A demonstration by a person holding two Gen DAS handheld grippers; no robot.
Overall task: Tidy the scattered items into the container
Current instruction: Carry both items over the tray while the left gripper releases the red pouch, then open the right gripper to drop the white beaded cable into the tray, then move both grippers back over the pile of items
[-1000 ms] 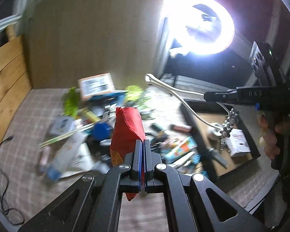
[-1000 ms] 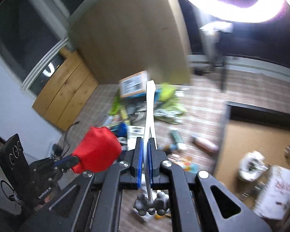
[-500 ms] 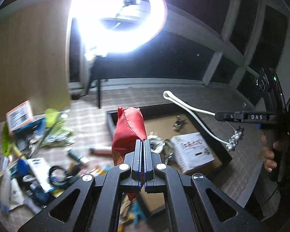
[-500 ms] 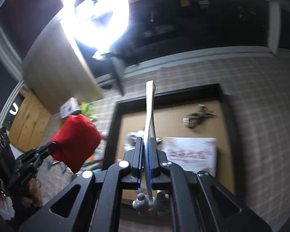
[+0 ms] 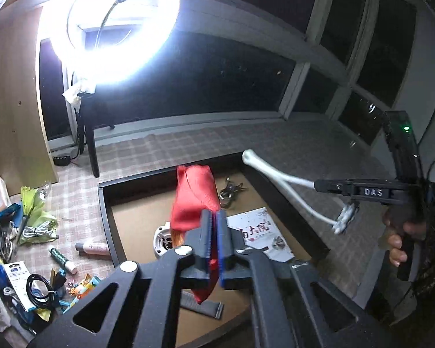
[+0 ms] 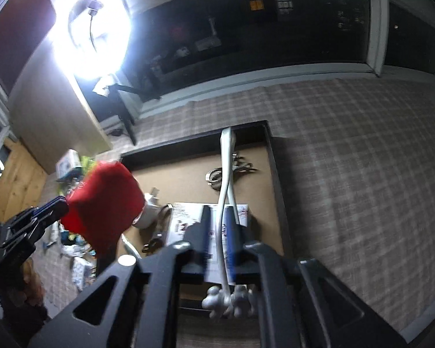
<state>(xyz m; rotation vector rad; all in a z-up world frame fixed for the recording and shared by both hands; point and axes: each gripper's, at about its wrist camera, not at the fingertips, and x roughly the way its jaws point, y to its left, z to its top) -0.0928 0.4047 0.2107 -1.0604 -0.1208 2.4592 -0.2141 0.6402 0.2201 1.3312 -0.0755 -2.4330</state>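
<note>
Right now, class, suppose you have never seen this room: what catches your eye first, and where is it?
The blazing ring light at upper left dominates. Next comes the red fabric pouch between the left claw's just-parting jaws, over the black-rimmed tray. Beside it, the right claw, also just opening, carries a white Y-shaped massager over the same tray.

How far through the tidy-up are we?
Partway. The container already holds a booklet, keys and a strap. The left hand-held gripper and right hand-held gripper, jaws just opening, release a red pouch and white massager over it. A clutter pile remains.
</note>
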